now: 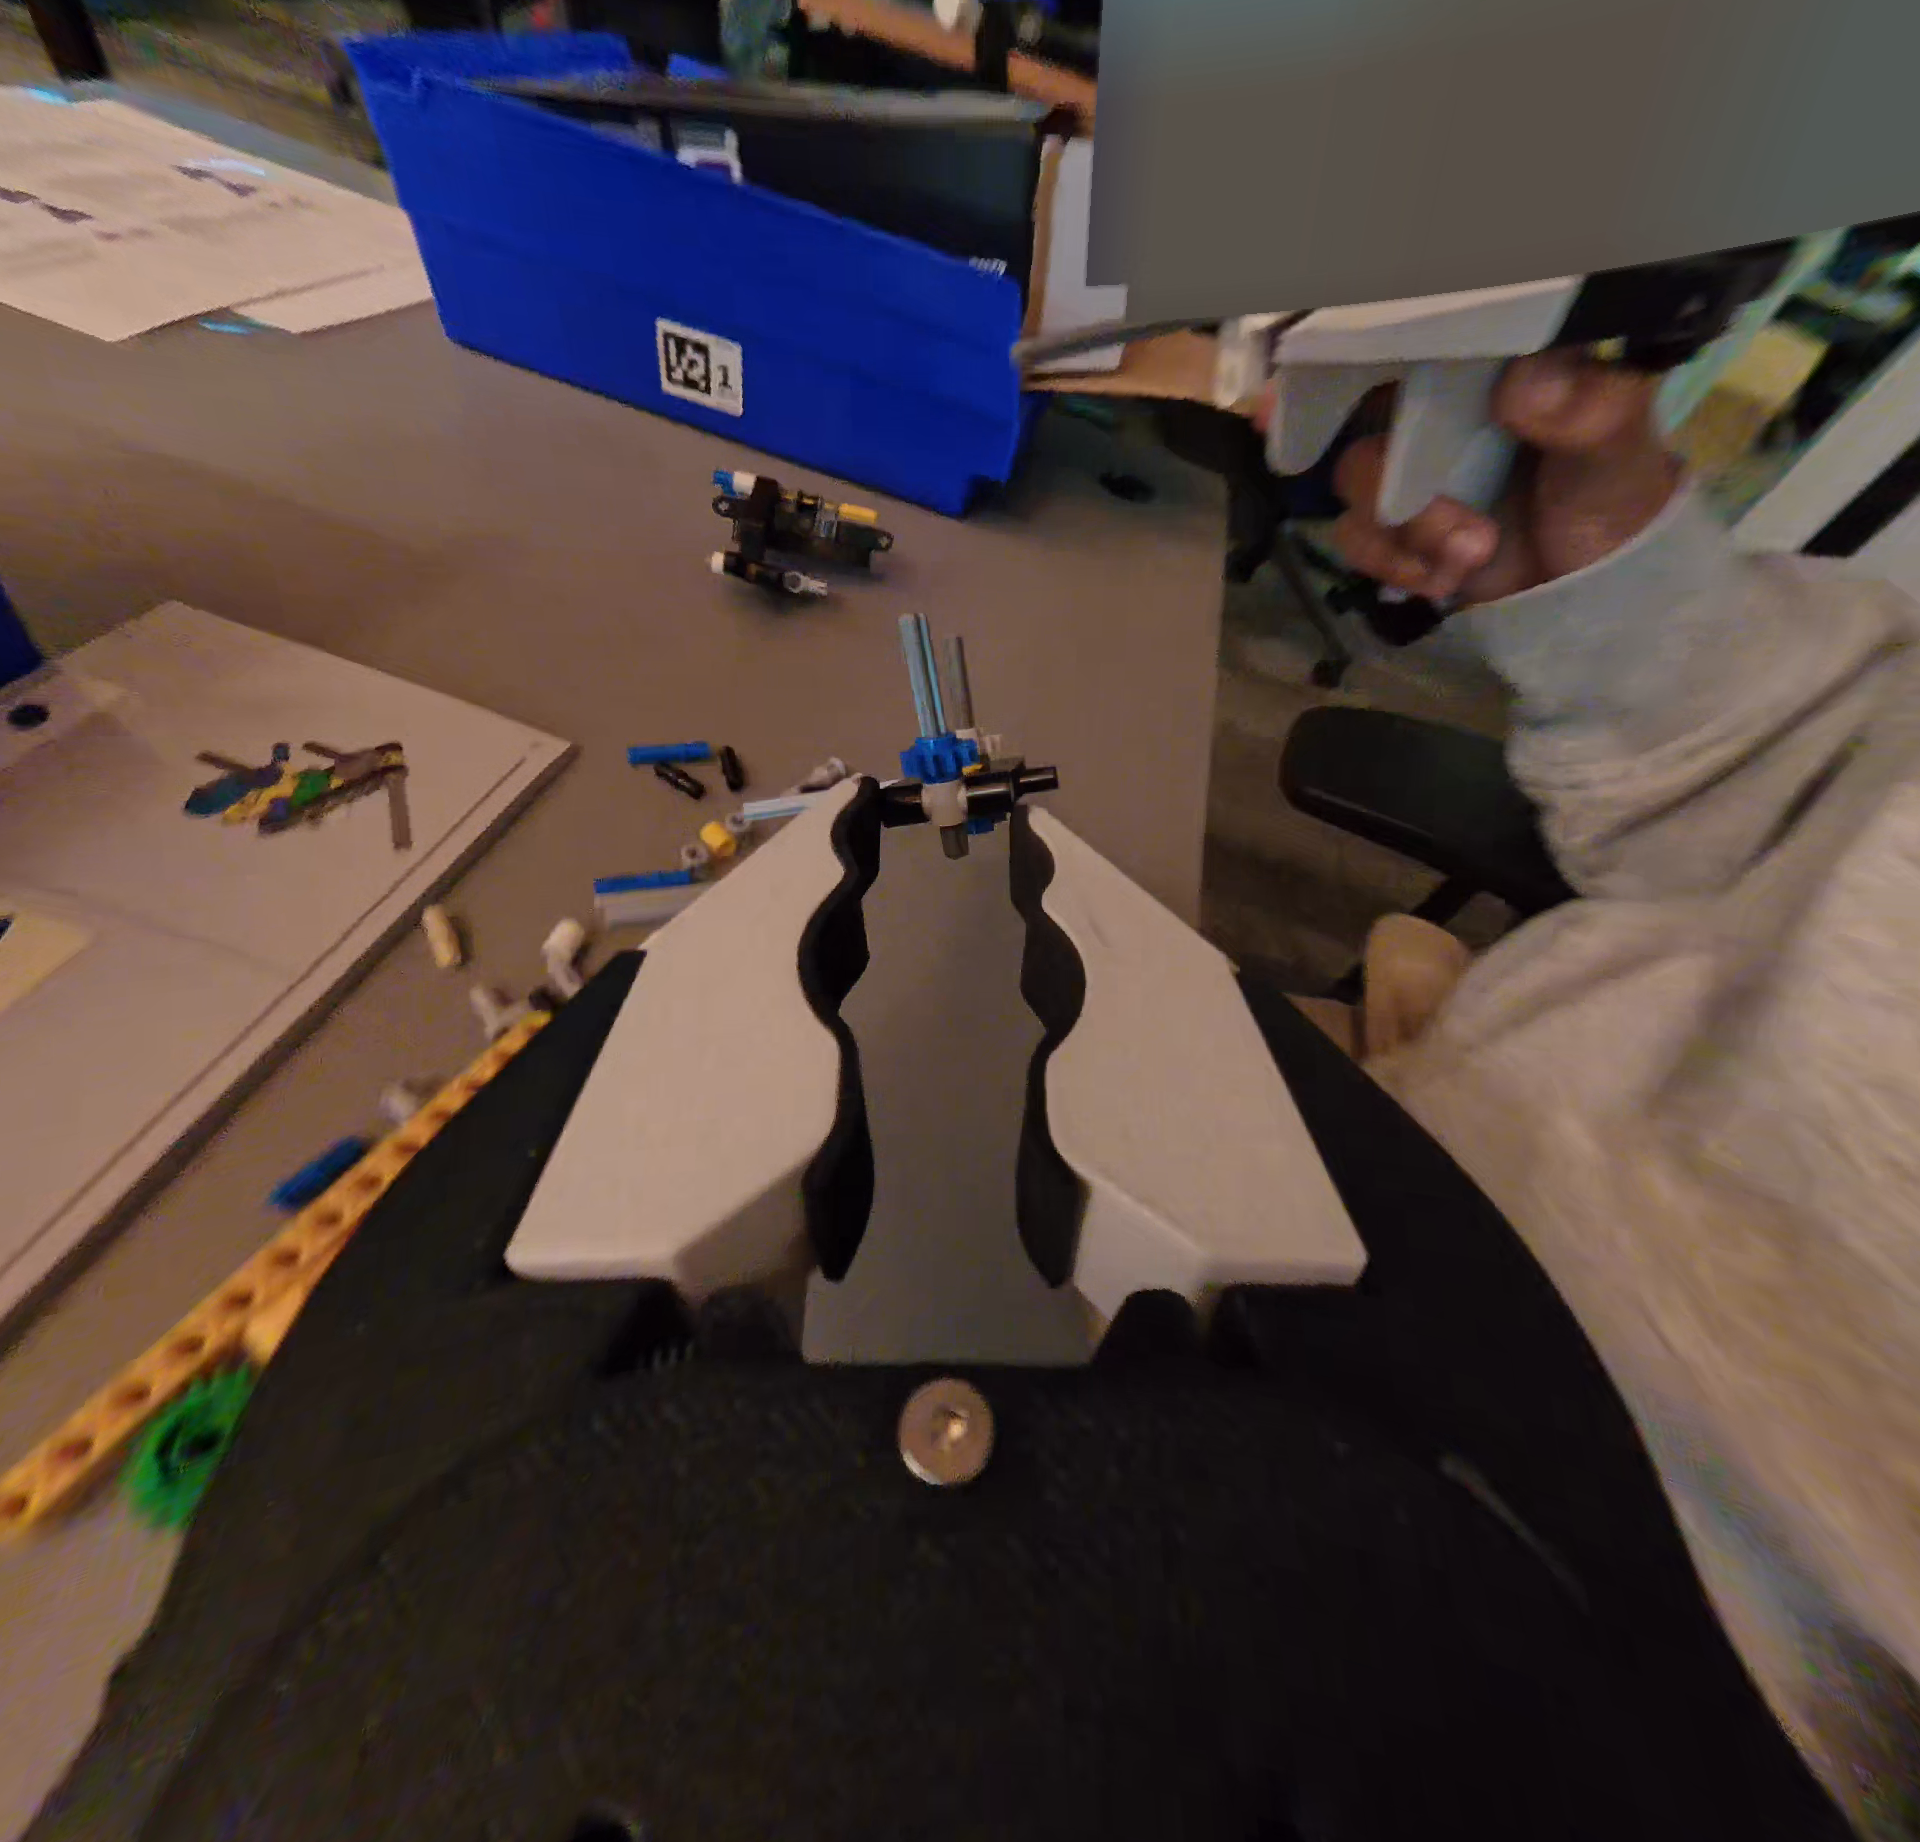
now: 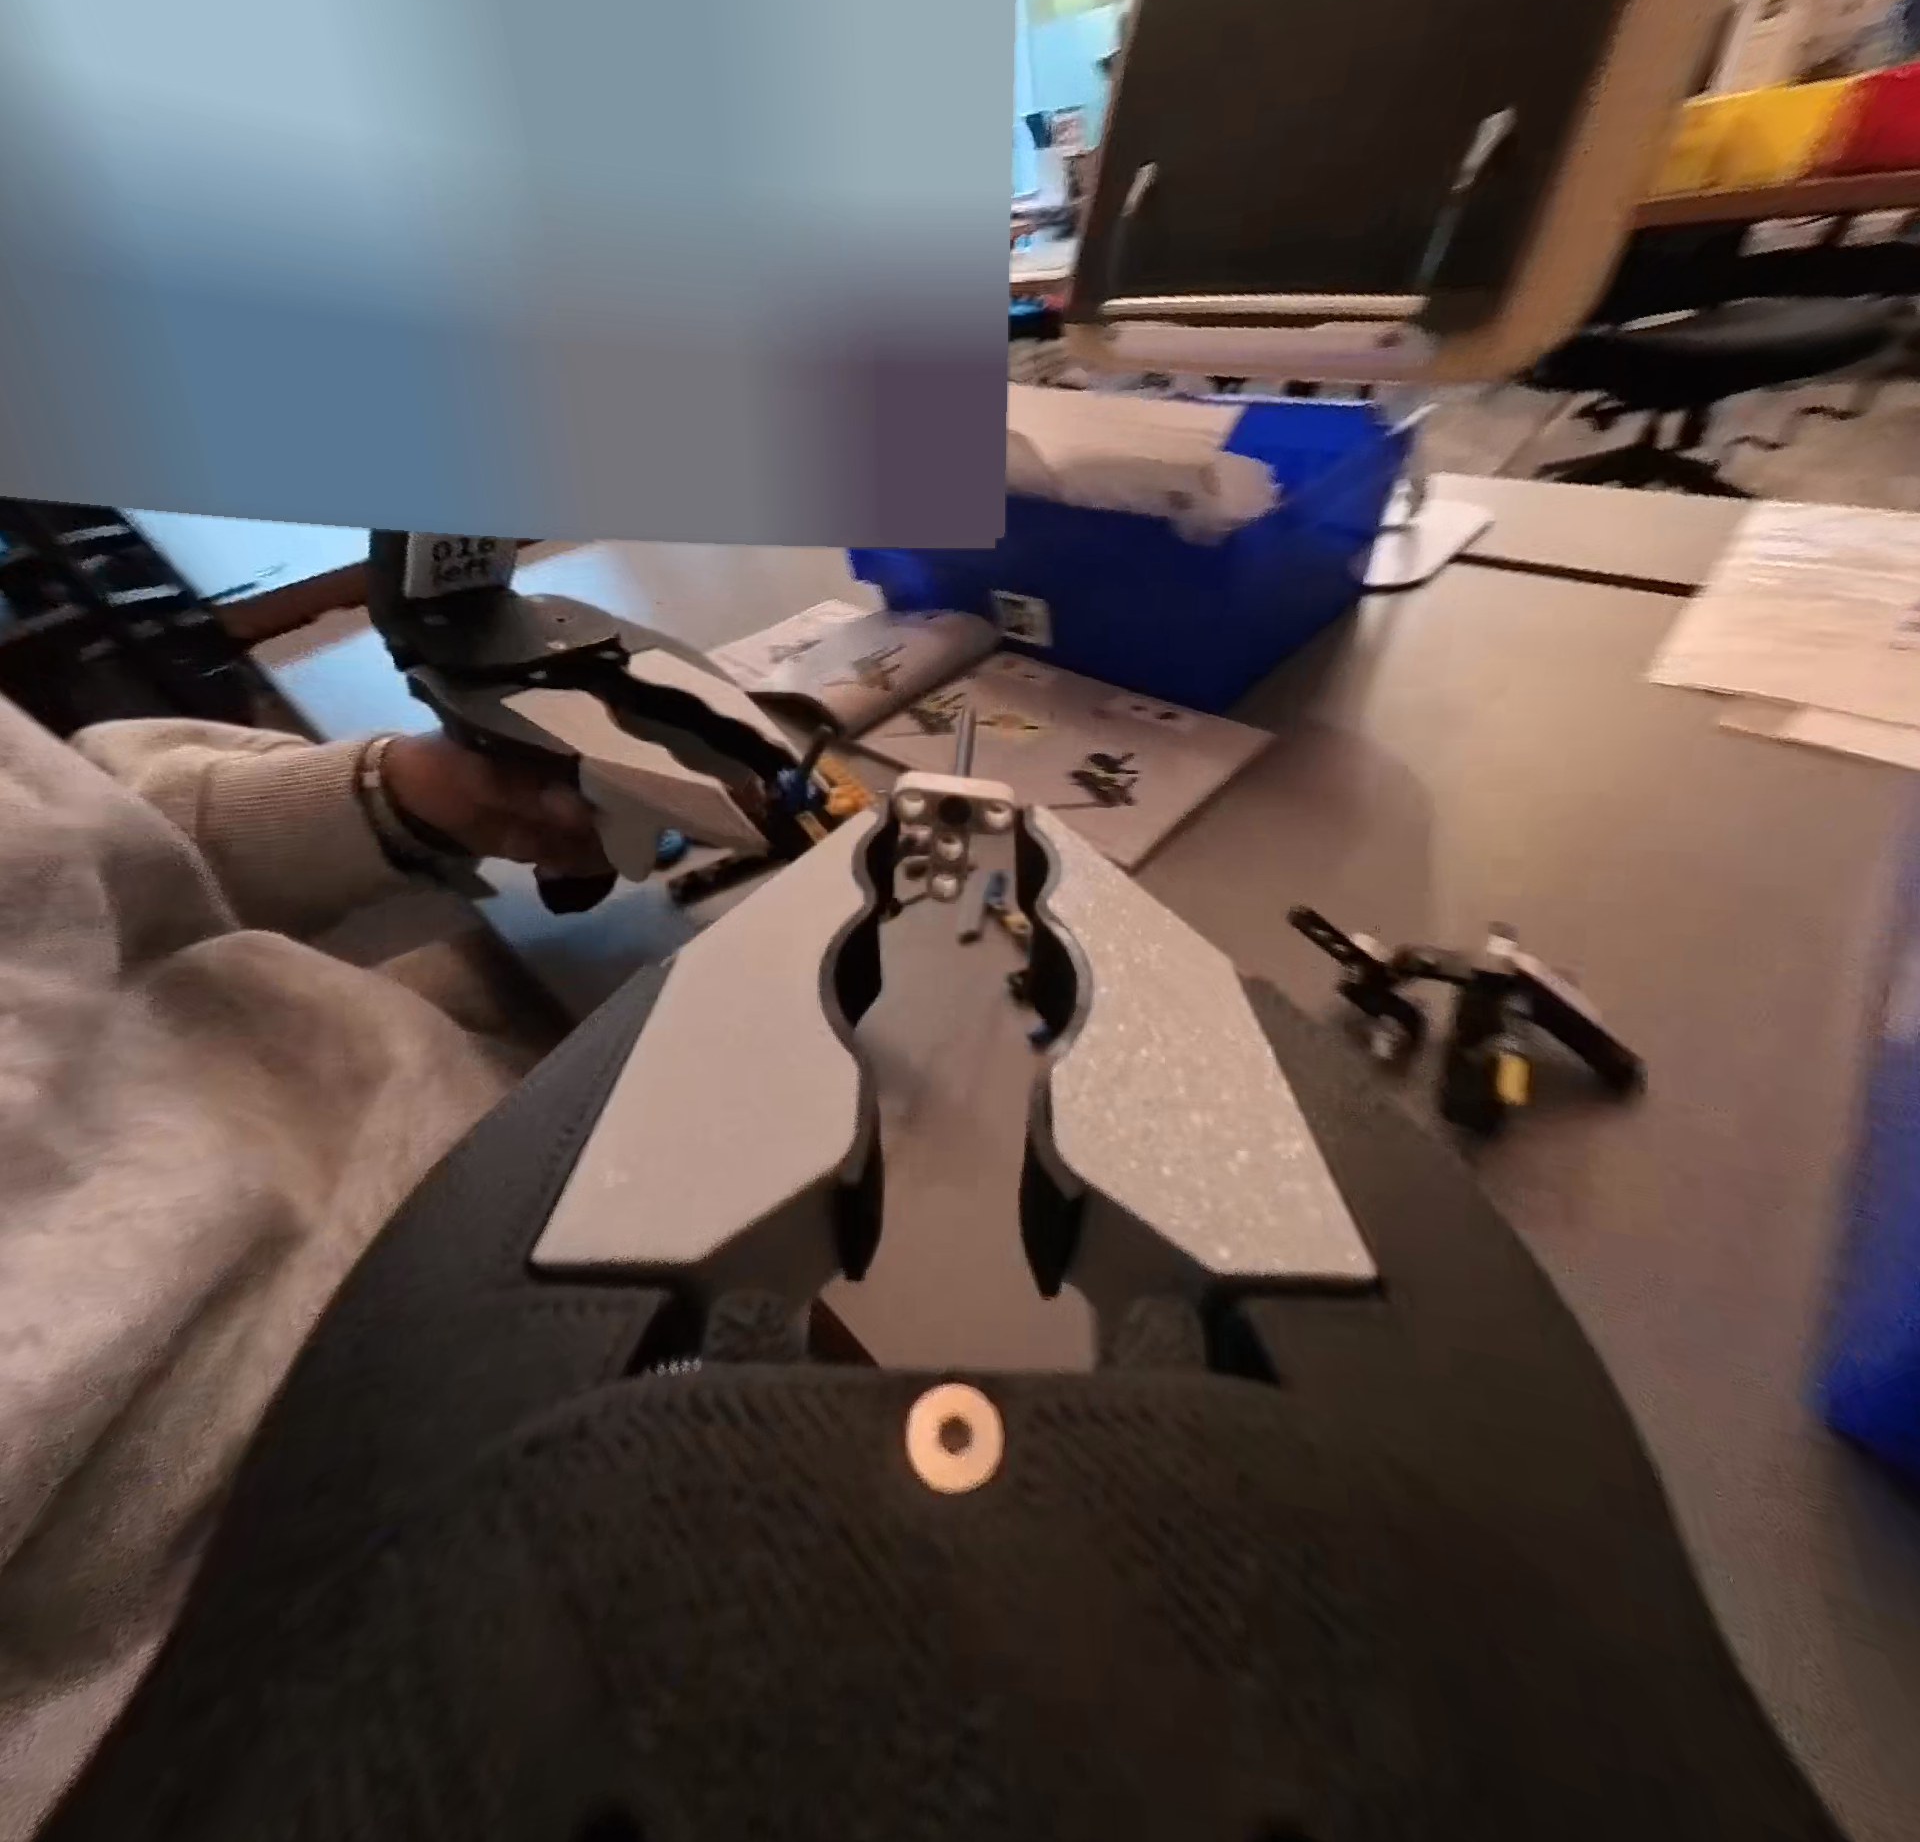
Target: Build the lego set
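Observation:
My left gripper (image 1: pixel 940 805) is shut on a small assembly (image 1: pixel 956 769): a black pin piece with a blue gear and two grey axles standing up. It hangs above the grey table (image 1: pixel 416 504). My right gripper (image 2: pixel 954 826) is shut on a white T-shaped beam (image 2: pixel 951 821) with holes. The left gripper also shows in the right wrist view (image 2: pixel 665 753), held by a hand at the left. A black-and-yellow sub-build (image 1: pixel 795 535) lies on the table; it also shows in the right wrist view (image 2: pixel 1475 1003). Loose pins and axles (image 1: pixel 675 764) lie scattered.
An open instruction booklet (image 1: pixel 208 857) lies at the left. A blue bin (image 1: pixel 707 275) stands behind the parts. A long yellow beam (image 1: pixel 260 1293) and a green gear (image 1: pixel 187 1449) lie near my left gripper's body. A person's grey sleeve (image 1: pixel 1662 1065) is at the right, past the table edge. Both grippers' tips are roughly 20 cm from the black-and-yellow sub-build (image 1: pixel 795 535).

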Demonstrator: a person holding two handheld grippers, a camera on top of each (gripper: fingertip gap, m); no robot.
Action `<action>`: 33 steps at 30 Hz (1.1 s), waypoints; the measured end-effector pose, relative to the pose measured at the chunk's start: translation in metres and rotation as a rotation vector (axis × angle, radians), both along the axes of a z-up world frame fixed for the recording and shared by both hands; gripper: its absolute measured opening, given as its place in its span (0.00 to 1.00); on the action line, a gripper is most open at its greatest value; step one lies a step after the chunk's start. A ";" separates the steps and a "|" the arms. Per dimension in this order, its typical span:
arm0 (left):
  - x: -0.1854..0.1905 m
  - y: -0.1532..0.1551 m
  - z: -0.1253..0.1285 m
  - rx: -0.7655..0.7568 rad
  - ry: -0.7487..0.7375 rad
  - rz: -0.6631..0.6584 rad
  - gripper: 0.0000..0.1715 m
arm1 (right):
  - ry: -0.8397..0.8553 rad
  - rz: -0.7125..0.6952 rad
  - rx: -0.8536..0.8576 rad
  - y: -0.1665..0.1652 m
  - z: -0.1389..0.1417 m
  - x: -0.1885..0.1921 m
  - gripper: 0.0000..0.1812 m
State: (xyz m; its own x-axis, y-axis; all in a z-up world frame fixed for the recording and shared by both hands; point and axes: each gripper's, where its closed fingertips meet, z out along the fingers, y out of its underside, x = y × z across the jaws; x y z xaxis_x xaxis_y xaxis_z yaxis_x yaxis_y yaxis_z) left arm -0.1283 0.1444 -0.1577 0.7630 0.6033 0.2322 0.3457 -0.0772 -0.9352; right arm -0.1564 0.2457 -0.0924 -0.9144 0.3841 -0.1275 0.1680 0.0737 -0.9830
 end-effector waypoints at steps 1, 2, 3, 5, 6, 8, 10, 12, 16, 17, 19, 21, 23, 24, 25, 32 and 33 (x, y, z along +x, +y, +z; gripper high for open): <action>0.011 -0.010 0.003 0.034 0.010 -0.013 0.14 | -0.009 0.039 0.013 -0.012 -0.001 0.004 0.12; 0.021 -0.021 0.005 0.054 0.018 -0.024 0.13 | -0.012 0.086 0.032 -0.025 -0.001 0.009 0.12; 0.031 -0.032 0.005 0.060 0.022 -0.026 0.13 | -0.014 0.144 0.055 -0.039 -0.001 0.016 0.12; 0.053 -0.051 0.001 0.050 0.006 -0.056 0.13 | -0.019 0.275 0.108 -0.066 -0.001 0.033 0.12; 0.063 -0.059 -0.002 0.041 -0.017 -0.075 0.13 | -0.027 0.342 0.135 -0.078 -0.003 0.043 0.12; 0.078 -0.071 -0.005 0.034 -0.038 -0.093 0.13 | -0.050 0.463 0.191 -0.098 -0.007 0.060 0.12; 0.086 -0.078 -0.003 0.046 -0.026 -0.091 0.13 | -0.077 0.573 0.238 -0.112 -0.013 0.074 0.12; 0.094 -0.079 0.000 0.071 -0.023 -0.102 0.13 | -0.112 0.663 0.251 -0.123 -0.016 0.083 0.12; 0.100 -0.079 -0.003 0.064 -0.010 -0.127 0.08 | -0.181 0.780 0.262 -0.132 -0.013 0.093 0.11; 0.102 -0.077 -0.003 0.070 -0.012 -0.138 0.08 | -0.189 0.803 0.281 -0.132 -0.014 0.094 0.12; 0.101 -0.076 -0.003 0.087 -0.025 -0.147 0.08 | -0.190 0.831 0.325 -0.133 -0.015 0.097 0.12; 0.099 -0.076 -0.008 0.073 -0.041 -0.137 0.08 | -0.181 0.844 0.371 -0.134 -0.018 0.097 0.12; 0.098 -0.076 -0.012 0.065 -0.059 -0.134 0.08 | -0.170 0.852 0.422 -0.133 -0.024 0.095 0.12; 0.098 -0.075 -0.013 0.068 -0.067 -0.136 0.08 | -0.163 0.854 0.445 -0.133 -0.028 0.094 0.12; 0.097 -0.075 -0.013 0.070 -0.073 -0.134 0.08 | -0.159 0.860 0.464 -0.133 -0.031 0.093 0.12; 0.095 -0.073 -0.020 0.051 -0.112 -0.134 0.08 | -0.167 0.945 0.521 -0.139 -0.049 0.097 0.12; 0.096 -0.073 -0.021 0.048 -0.118 -0.136 0.08 | -0.165 0.955 0.531 -0.140 -0.050 0.097 0.12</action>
State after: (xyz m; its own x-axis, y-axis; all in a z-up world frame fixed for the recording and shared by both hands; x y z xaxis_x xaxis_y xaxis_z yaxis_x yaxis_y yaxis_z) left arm -0.0326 0.0716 -0.1789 0.8025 0.4828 0.3507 0.4425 -0.0872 -0.8925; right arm -0.0590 0.1059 -0.1428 -0.8506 -0.4292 -0.3037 -0.0565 0.6488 -0.7588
